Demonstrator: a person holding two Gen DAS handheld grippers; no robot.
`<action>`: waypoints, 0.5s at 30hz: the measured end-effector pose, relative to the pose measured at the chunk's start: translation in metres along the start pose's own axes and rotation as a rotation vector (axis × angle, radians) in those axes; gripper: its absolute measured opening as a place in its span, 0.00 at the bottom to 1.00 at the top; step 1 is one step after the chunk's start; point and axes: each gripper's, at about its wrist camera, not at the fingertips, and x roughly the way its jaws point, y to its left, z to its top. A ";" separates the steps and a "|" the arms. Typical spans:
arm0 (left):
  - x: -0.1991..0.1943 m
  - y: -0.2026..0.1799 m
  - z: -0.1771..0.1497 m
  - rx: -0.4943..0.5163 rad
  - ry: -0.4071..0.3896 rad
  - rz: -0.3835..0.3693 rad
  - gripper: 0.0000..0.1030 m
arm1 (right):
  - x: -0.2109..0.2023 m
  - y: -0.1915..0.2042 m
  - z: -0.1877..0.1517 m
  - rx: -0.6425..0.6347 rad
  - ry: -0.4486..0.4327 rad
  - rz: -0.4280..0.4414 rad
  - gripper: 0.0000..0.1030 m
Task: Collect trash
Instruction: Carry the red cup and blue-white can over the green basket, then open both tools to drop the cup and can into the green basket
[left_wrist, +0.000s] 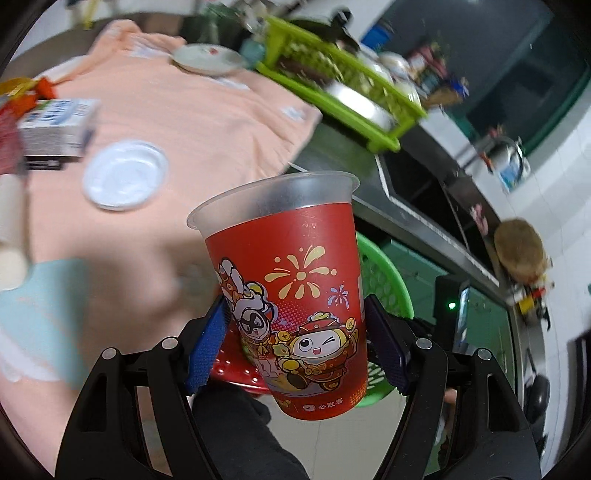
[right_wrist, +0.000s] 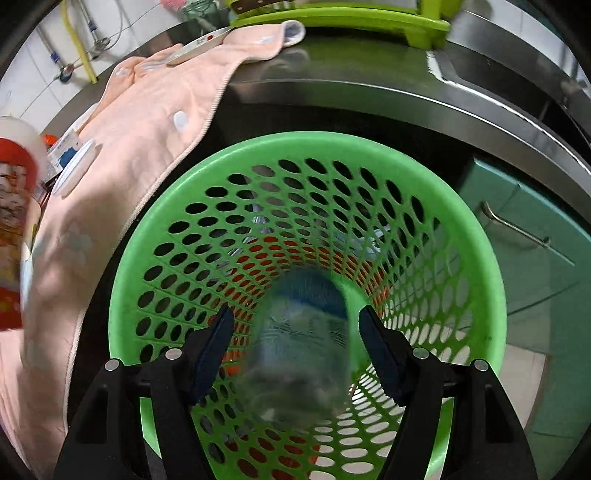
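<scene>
My left gripper is shut on a red printed plastic cup with a clear rim, held upright above the table edge; the cup also shows at the left edge of the right wrist view. My right gripper is open over the green perforated trash basket. A clear plastic bottle with a blue label is blurred between the fingers, inside the basket mouth, touching neither pad. The basket shows behind the cup in the left wrist view.
A peach cloth covers the table, with a white plastic lid, a carton, wrappers and a plate on it. A lime dish rack stands behind. A steel counter and teal cabinet border the basket.
</scene>
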 end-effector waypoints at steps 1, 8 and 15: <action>0.010 -0.006 0.000 0.010 0.012 -0.007 0.70 | -0.002 -0.003 -0.002 0.004 -0.004 0.002 0.69; 0.059 -0.031 -0.003 0.056 0.095 -0.029 0.70 | -0.033 -0.016 -0.009 -0.010 -0.071 -0.028 0.72; 0.093 -0.038 -0.013 0.092 0.153 -0.015 0.71 | -0.061 -0.023 -0.014 0.002 -0.127 -0.032 0.73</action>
